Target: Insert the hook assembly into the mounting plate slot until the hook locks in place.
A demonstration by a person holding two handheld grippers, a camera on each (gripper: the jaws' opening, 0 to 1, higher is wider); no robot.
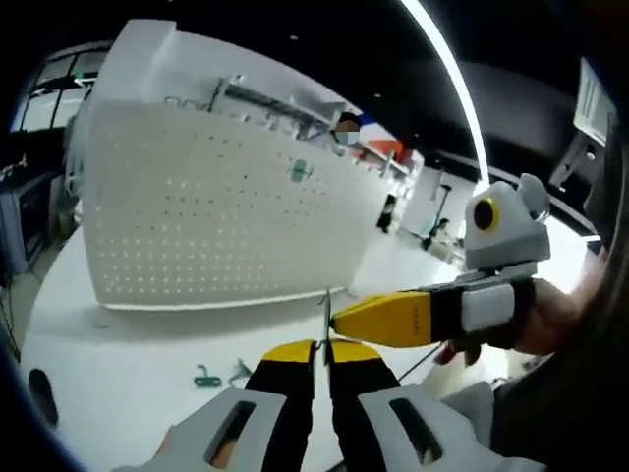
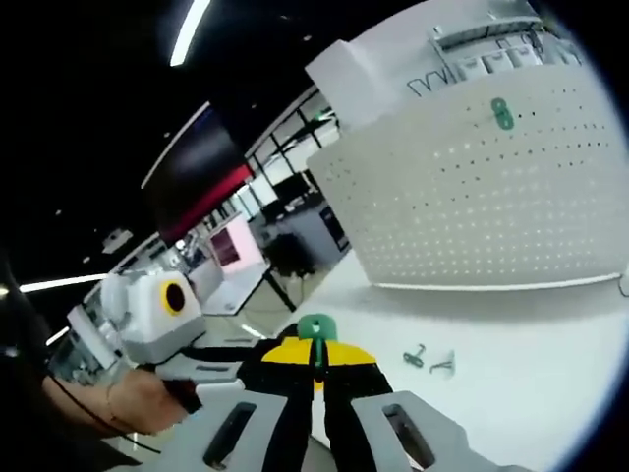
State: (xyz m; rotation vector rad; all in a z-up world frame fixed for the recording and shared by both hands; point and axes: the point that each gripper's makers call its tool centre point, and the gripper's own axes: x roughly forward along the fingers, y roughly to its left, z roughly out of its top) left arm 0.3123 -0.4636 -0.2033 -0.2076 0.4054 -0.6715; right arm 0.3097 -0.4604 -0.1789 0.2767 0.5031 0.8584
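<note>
Right gripper view put the green hook assembly at the tips of my right gripper, whose yellow-tipped jaws were clenched on its lower part, the rounded green head standing just above them; in the left gripper view a thin metal stem rose from between the pressed-together jaws of my left gripper, and the right gripper came in from the right, its yellow tip meeting that stem just above my left jaws; I could not tell whether the stem and the green piece were one part. Beyond the grippers stood the white perforated mounting plate, upright on the white counter, with another green hook already hanging high on its face, seen also in the left gripper view; two small loose pieces, one green and one of bare wire, lay on the counter between my grippers and the plate, well apart from both.
</note>
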